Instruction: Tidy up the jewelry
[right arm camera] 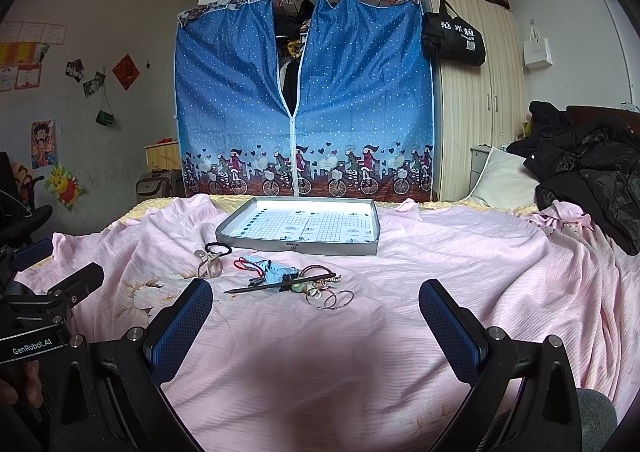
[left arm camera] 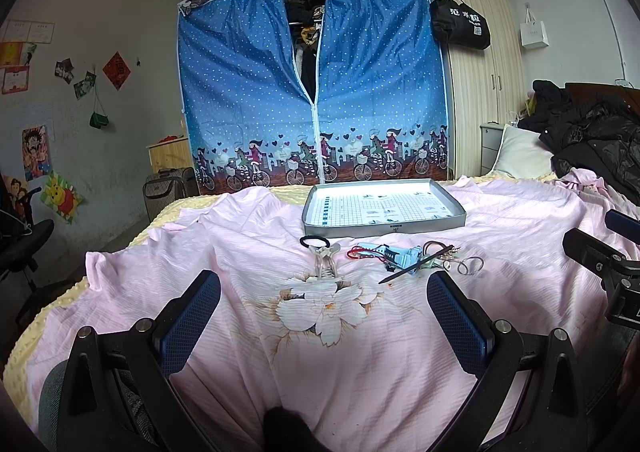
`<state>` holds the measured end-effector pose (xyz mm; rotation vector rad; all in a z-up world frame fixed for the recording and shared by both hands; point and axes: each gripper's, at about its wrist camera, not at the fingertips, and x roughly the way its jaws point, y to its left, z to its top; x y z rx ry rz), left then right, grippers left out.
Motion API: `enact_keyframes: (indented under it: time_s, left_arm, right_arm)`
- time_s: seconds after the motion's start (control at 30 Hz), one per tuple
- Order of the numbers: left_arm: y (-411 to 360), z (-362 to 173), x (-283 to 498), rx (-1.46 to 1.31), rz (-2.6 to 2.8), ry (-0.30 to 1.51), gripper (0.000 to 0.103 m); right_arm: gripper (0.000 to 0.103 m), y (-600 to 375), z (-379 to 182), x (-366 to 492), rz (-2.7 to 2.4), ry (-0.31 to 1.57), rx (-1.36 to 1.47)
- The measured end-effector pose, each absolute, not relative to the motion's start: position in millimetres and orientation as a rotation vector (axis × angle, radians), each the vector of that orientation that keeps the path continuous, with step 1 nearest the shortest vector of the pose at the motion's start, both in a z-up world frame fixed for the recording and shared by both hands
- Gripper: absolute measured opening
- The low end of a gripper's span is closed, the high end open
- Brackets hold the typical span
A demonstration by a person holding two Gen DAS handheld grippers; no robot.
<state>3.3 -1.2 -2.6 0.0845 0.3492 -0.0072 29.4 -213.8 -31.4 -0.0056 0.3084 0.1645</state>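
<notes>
Jewelry lies in a loose scatter on the pink bedspread [right arm camera: 440, 272], just in front of the grey tray [right arm camera: 298, 248], whose gridded floor holds nothing yet; the sorting looks not yet begun. Both tools hover low over the cloth with their jaws spread wide and nothing between them: the left gripper [left arm camera: 324, 316] faces the clear hair claw [left arm camera: 326, 264] and black hair tie [left arm camera: 314, 241], the right gripper [right arm camera: 316, 320] faces the tangle further right.

The main risk, as I judge it, is the tangle itself; the dark hair stick [right arm camera: 280, 283] crosses the light blue clip [right arm camera: 272, 270], and the red cord [right arm camera: 242, 264] and thin bangles [right arm camera: 336, 298] lie touching or close beside their neighbours, so a closing pinch could catch two pieces at once or drag one off across the cloth; the soft, wrinkled bedspread could also bunch up into the pads, and thin wire rings lying flat give little to grip.

The hair stick is the one clearly long piece; in the right wrist view its axis runs nearly across the frame, tilted slightly, the pointed tip toward the left and nearer the camera, the blunter end resting among the trinkets at the right; a grasp across its middle looks the safest.
</notes>
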Motion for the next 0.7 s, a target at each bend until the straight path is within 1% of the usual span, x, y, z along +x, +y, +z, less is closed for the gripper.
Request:
enact_keyframes:
  time_s: [0.7]
  left_arm:
    - [-0.6, -1.6, 3.2, 0.083, -0.007, 0.36, 0.101]
  right_arm:
    - [0.103, -221.7, -32.1, 28.8, 0.164, 0.317, -0.003]
